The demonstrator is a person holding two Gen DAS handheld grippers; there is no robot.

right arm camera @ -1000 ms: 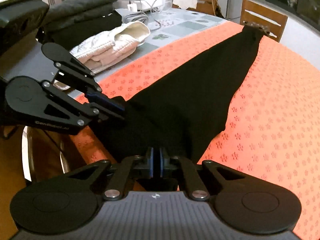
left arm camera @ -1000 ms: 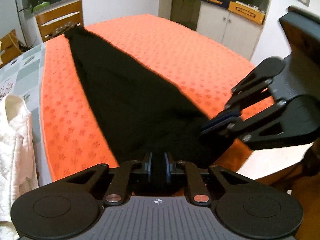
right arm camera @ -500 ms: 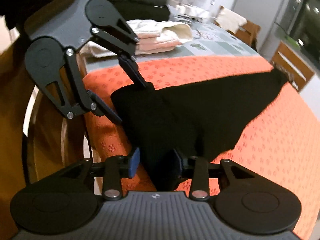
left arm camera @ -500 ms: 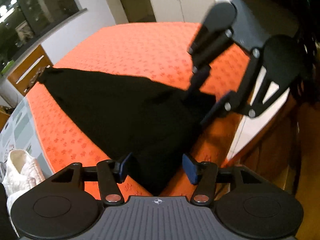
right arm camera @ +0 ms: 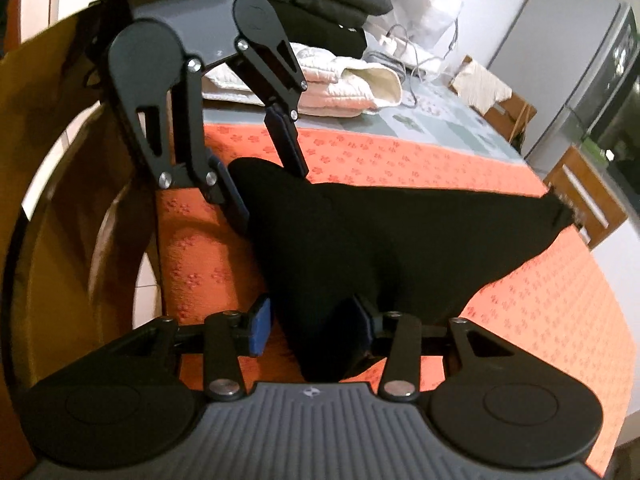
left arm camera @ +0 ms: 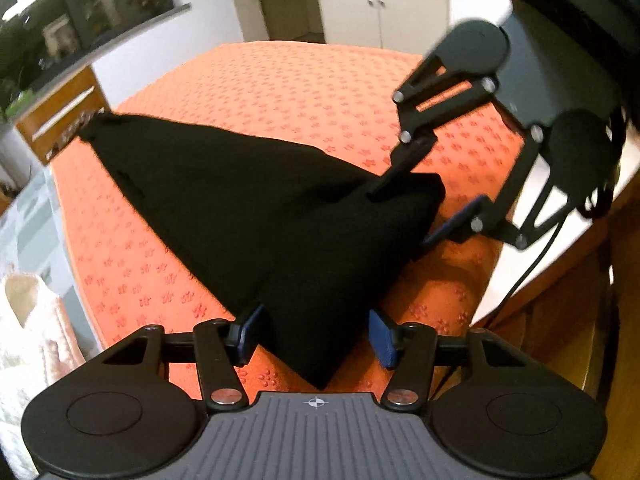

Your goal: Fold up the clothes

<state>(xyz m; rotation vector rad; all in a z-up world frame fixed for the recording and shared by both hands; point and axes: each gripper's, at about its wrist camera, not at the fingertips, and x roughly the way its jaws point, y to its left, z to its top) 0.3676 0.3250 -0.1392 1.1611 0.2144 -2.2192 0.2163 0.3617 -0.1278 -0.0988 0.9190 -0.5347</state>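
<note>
Left gripper (left arm camera: 312, 334) spread wide, right gripper (right arm camera: 310, 324) spread wide too, each straddling a near corner of the black garment (left arm camera: 256, 216). Lying flat, seemingly released, on the orange cloth (left arm camera: 320, 84) near its edge.

A table spread with an orange cloth printed with small flower-like marks (left arm camera: 304, 92) carries a black garment (left arm camera: 248, 208) lying flat across the cloth – wide at the near edge, narrowing to the far corner. Beyond the orange cloth, on a grey-green patterned covering (right arm camera: 432, 120), rests a cream quilted garment (right arm camera: 344, 88) – bunched – beside white cables (right arm camera: 404, 46).
</note>
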